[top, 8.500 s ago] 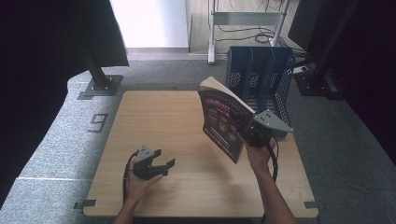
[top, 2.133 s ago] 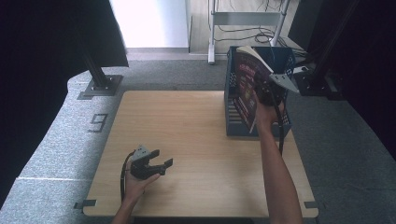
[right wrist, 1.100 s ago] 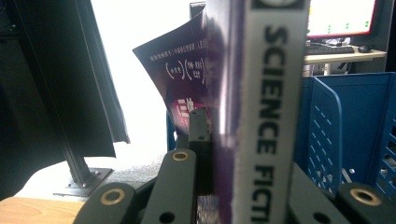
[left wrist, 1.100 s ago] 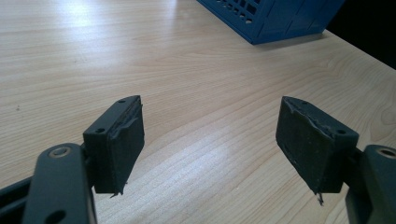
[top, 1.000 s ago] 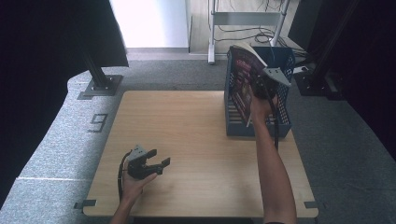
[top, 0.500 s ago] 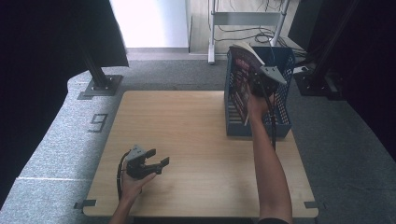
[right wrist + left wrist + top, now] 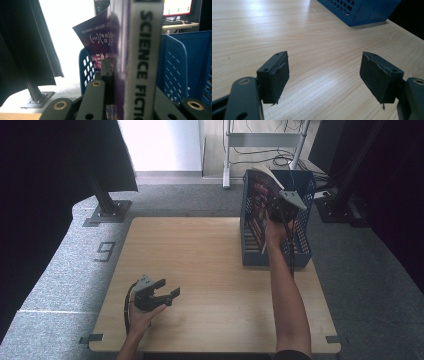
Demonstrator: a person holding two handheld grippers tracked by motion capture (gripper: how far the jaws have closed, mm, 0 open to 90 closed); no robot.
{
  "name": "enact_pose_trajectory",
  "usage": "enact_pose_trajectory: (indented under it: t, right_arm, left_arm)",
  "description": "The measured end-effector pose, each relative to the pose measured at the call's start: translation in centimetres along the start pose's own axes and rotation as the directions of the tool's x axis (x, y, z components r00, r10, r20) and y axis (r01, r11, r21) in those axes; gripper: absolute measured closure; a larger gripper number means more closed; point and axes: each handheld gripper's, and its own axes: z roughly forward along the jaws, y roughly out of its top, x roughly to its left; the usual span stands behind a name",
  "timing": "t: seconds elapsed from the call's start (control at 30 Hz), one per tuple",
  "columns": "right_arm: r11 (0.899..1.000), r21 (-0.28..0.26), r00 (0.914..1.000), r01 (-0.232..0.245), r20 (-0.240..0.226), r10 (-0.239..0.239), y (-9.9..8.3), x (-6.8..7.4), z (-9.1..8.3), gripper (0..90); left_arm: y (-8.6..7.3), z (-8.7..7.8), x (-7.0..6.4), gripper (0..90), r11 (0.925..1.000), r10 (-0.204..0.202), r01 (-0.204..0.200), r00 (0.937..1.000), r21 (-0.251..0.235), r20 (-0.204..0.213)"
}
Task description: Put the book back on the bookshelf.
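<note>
A purple paperback book (image 7: 258, 202) with "SCIENCE FICTION" on its white spine (image 7: 143, 62) stands tilted in the left slot of a blue file rack (image 7: 300, 255). My right gripper (image 7: 281, 207) is shut on the book's spine edge above the rack; in the right gripper view both jaws press the book from either side. My left gripper (image 7: 165, 292) rests low over the wooden table (image 7: 200, 250) near the front left, open, with nothing between its pads (image 7: 277, 75).
The blue rack (image 7: 359, 11) has several upright dividers and stands at the table's right rear. A black stand base (image 7: 105, 210) sits on the grey floor to the left, with a metal shelf frame (image 7: 265, 140) and cables behind the table.
The right gripper has carried the book from above the table's middle right into the rack and shifted it slightly left and down. The left gripper has barely moved.
</note>
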Motion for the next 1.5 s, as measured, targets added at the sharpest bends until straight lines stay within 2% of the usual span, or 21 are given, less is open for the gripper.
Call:
enact_pose_trajectory:
  t: [0.47, 0.8, 1.0, 1.3, 1.5]
  right_arm:
    - [1.0, -0.009, 0.9998, 0.017, -0.009, -0.017, -0.5, 0.5, 1.7, 81.7]
    - [1.0, 0.01, 0.9995, 0.027, -0.015, -0.027, -2.7, 0.8, 2.9, 81.7]
    - [0.998, 0.029, 0.9984, 0.051, -0.028, -0.05, -4.1, 1.2, 3.1, 81.6]
    - [0.997, 0.046, 0.9974, 0.066, -0.034, -0.064, -5.1, 1.4, 2.0, 81.1]
    - [0.992, 0.092, 0.9952, 0.084, -0.058, -0.078, -5.5, 1.4, 0.6, 80.0]
  left_arm:
    - [0.0, -0.2, 0.4, 23.5, 1.0, -0.005, 0.005, 0.9999, -0.006, -0.009]
    - [-0.1, -0.2, 0.6, 23.6, 0.9999, -0.01, 0.01, 0.9999, -0.008, -0.012]
    - [-0.1, -0.2, 0.6, 23.6, 0.9999, -0.01, 0.01, 0.9999, -0.007, -0.013]
    - [-0.1, -0.1, 0.5, 23.6, 1.0, -0.006, 0.006, 1.0, -0.002, -0.003]
    - [0.0, -0.2, 0.4, 23.6, 0.9999, -0.009, 0.009, 1.0, -0.008, 0.003]
